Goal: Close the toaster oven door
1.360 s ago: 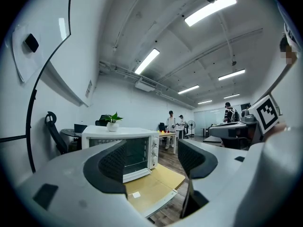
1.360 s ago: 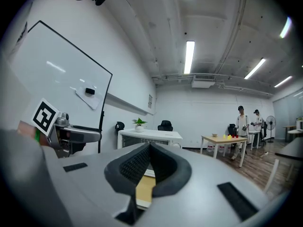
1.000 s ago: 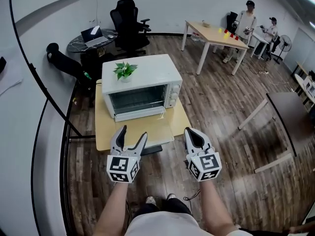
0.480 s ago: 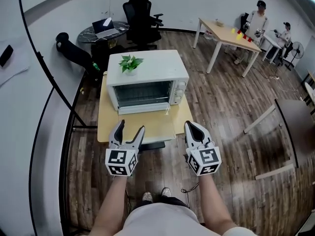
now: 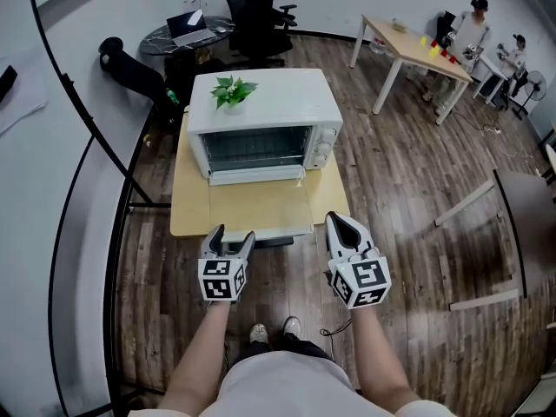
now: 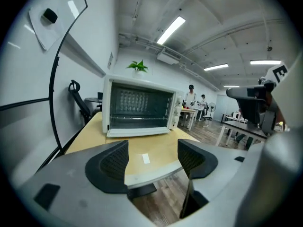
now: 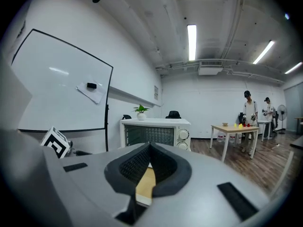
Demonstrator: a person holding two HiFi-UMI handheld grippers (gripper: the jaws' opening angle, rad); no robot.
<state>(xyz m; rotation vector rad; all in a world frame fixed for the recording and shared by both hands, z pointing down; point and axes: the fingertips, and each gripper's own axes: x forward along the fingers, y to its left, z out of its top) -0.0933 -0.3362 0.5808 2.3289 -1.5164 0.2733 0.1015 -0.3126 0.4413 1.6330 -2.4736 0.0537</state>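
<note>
A white toaster oven (image 5: 265, 124) stands at the back of a small wooden table (image 5: 191, 207); it also shows in the left gripper view (image 6: 138, 110) and the right gripper view (image 7: 156, 131). Its front shows the wire rack inside, with a white strip along the bottom edge. A faint rectangular outline (image 5: 259, 208) lies flat on the tabletop before it; I cannot tell whether this is the door. My left gripper (image 5: 232, 233) (image 6: 151, 160) is open and empty just short of the table's front edge. My right gripper (image 5: 338, 221) (image 7: 149, 148) is shut on nothing, off the front right corner.
A small potted plant (image 5: 231, 91) sits on the oven's top left. A black rail (image 5: 95, 137) curves along the left. Office chairs (image 5: 259, 11) and a dark round table (image 5: 187, 33) stand behind. Two people are at a far table (image 5: 417, 50). A dark table (image 5: 526, 207) stands right.
Both grippers have come back from over the table's front edge to the floor side of it. The left jaws have narrowed a little. The oven sits farther up the view.
</note>
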